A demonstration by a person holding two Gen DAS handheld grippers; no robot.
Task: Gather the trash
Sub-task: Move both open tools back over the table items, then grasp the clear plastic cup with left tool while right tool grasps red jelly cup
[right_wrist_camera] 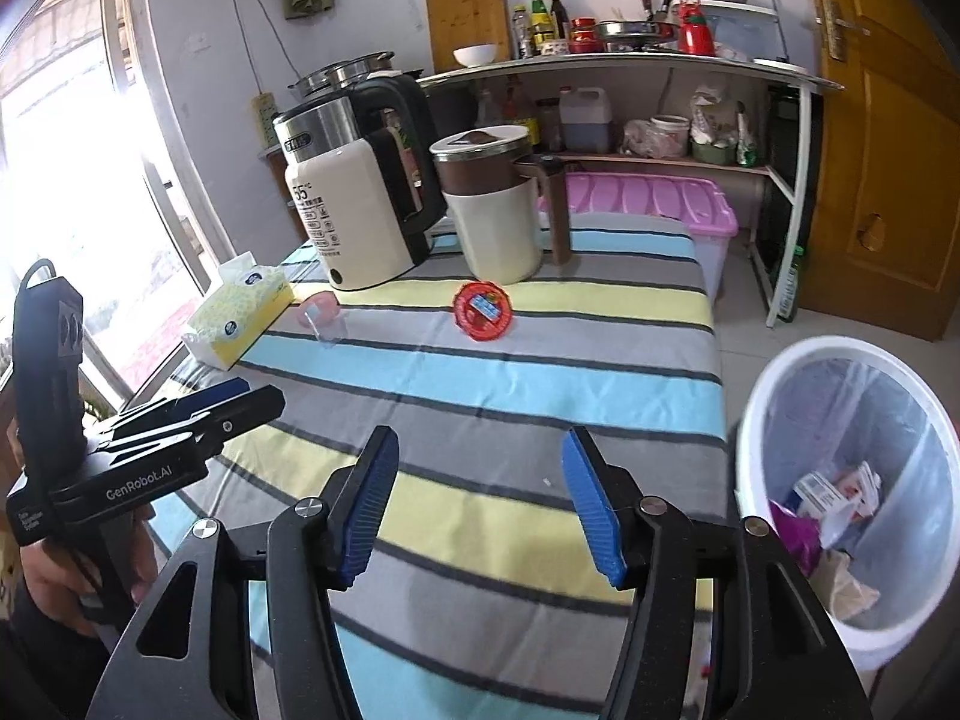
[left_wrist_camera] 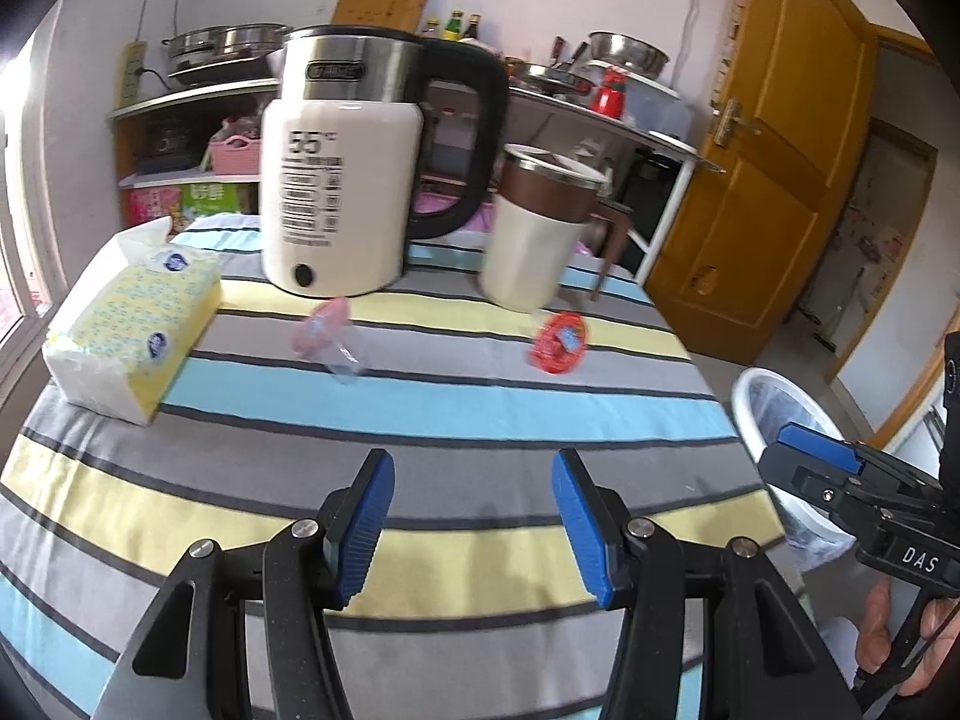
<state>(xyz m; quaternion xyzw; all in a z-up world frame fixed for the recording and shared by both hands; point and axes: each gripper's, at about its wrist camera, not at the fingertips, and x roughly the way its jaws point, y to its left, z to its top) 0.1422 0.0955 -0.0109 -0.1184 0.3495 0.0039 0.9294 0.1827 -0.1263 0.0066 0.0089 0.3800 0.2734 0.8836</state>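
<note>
Both claws wide, nothing between pads: left gripper (left_wrist_camera: 474,519), right gripper (right_wrist_camera: 480,504), over bare striped tablecloth (right_wrist_camera: 528,384). Red round wrapper (right_wrist_camera: 483,310) and pink-clear wrapper (left_wrist_camera: 329,336) lie apart, mid-table, before kettle (left_wrist_camera: 336,180) marked "55". White bin (right_wrist_camera: 852,480) just off table's right edge; only right view shows trash inside. Left gripper body reads "GenRobot.AI".
</note>
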